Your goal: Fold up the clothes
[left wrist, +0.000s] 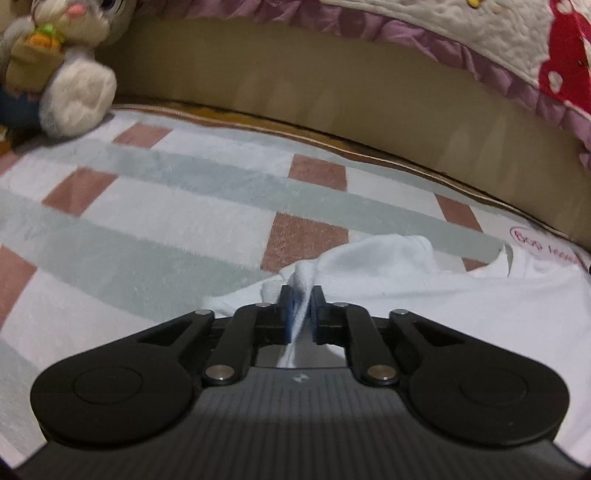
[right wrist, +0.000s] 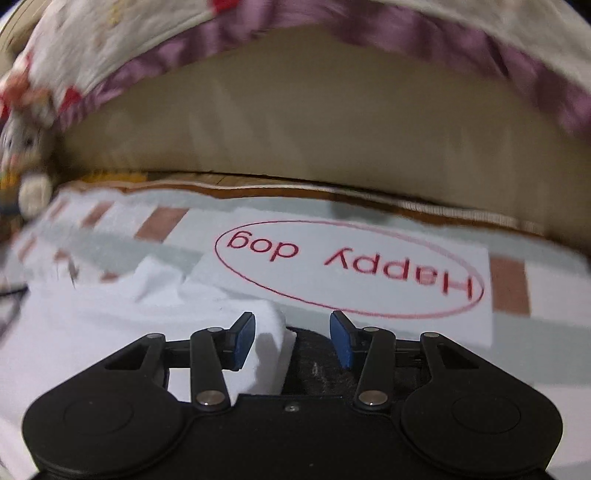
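Your left hand-held gripper (left wrist: 302,295) pinches the white shirt (left wrist: 498,295); your right hand-held gripper (right wrist: 291,332) stands spread over its fold.

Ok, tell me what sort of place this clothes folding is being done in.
Most likely a bedroom, with the folding done on a bed. A white T-shirt lies on a plush checked blanket, a padded headboard draped with a quilted cover runs behind it, and a stuffed rabbit sits in the corner.
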Available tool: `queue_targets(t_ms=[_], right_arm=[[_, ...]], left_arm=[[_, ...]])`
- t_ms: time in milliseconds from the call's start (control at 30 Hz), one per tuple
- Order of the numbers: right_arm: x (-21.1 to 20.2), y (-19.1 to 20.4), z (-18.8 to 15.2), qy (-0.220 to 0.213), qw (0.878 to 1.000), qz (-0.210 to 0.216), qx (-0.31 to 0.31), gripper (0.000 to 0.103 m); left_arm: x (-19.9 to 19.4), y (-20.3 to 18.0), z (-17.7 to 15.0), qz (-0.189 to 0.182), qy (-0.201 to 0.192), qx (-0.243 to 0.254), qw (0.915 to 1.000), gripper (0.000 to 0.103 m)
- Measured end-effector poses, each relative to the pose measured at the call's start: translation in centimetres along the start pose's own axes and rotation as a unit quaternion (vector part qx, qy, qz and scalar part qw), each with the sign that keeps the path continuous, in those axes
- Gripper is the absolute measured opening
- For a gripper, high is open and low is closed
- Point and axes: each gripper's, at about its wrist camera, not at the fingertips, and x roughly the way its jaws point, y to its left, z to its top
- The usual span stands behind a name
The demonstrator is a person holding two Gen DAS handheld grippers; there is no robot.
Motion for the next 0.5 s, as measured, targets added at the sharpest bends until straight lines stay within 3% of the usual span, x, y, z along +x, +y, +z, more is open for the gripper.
queue_targets(t_ms=[133, 200, 233, 300, 400, 467, 500], right_arm=[[2.2, 0.0, -0.4, 0.031, 0.999, 0.023, 0.026, 0.052], [3.1, 0.6, -0.5, 0.040, 0.998, 0.046, 0.003, 0.009], [3.4, 1.3, -0.5, 0.047, 0.997, 0.055, -0.016, 0.004], [4.0, 2.3, -0.1, 0.053, 0.995, 0.055, -0.057, 0.004], [4.6, 2.7, 0.3, 0.055, 0.992, 0.004, -0.111, 0.004], [4.6, 2.7, 0.8, 0.043, 0.990, -0.034, -0.128, 0.028], [4.4, 2.6, 1.3, 0.029, 0.990, -0.055, -0.125, 0.030]], left_arm=[[-0.7, -0.4, 0.4, 0.041, -0.031, 0.003, 0.9987, 0.006], [-0.6, -1.0, 0.5, 0.074, -0.033, 0.024, 0.9964, 0.006], [-0.4, -1.0, 0.4, 0.082, -0.030, 0.026, 0.9958, 0.006], [0.2, -0.8, 0.1, 0.098, -0.013, 0.019, 0.9949, 0.009], [-0.4, -1.0, 0.2, 0.128, -0.018, 0.022, 0.9914, 0.020], [-1.5, -1.2, 0.8, 0.149, -0.037, 0.032, 0.9876, 0.024], [-2.1, -1.3, 1.1, 0.160, -0.047, 0.038, 0.9853, 0.025]])
